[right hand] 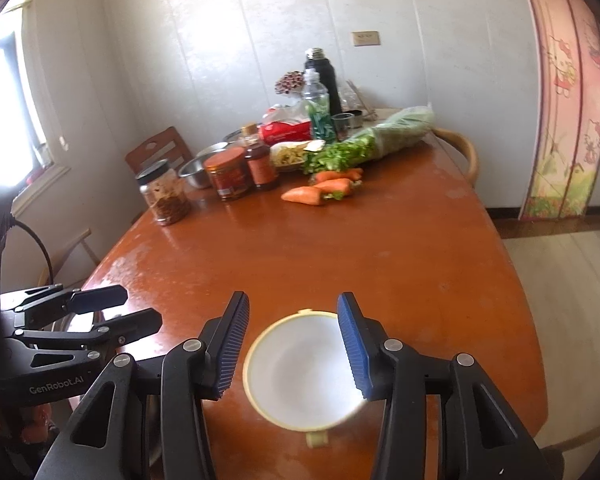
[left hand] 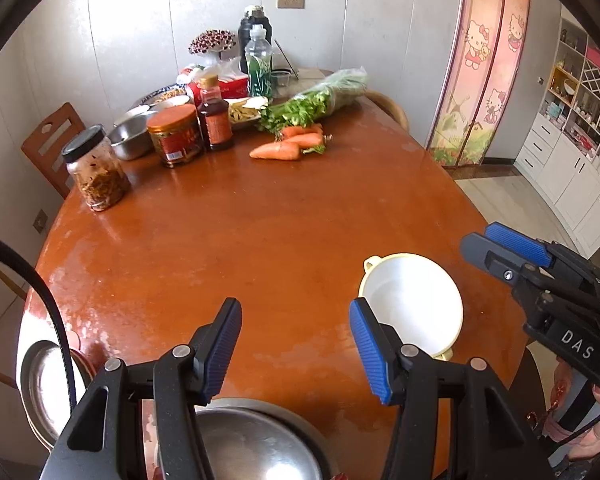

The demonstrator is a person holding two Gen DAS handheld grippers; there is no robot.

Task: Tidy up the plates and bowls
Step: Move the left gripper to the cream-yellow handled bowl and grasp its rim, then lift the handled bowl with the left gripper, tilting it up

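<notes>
Big brown table (left hand: pixel 260 232) fills both views, its near half mostly bare. At the far end sits a crowd of stuff: bagged greens (left hand: pixel 324 96), carrots (left hand: pixel 290 145), a red-lidded jar (left hand: pixel 175 135), a black-lidded jar (left hand: pixel 96 168), a sauce bottle (left hand: pixel 215 114) and a steel basin (left hand: pixel 130 140).

Down at the near edge, a steel bowl (left hand: pixel 252 444) shows right under the left gripper (left hand: pixel 296 350); how it rests there is hard to judge, since the fingers cover much of it. The left gripper hangs above the bowl, fingers spread fairly wide, nothing between them.

Over to the right, the white bowl (right hand: pixel 300 368) with its yellow rim and small handles sits upright on the table near the front edge. The right gripper (right hand: pixel 294 346) hovers over it, fingers parted either side of the bowl in the right wrist view, pads not touching it. In the left wrist view that gripper (left hand: pixel 500 246) stands clear of the rim, holding nothing.
</notes>
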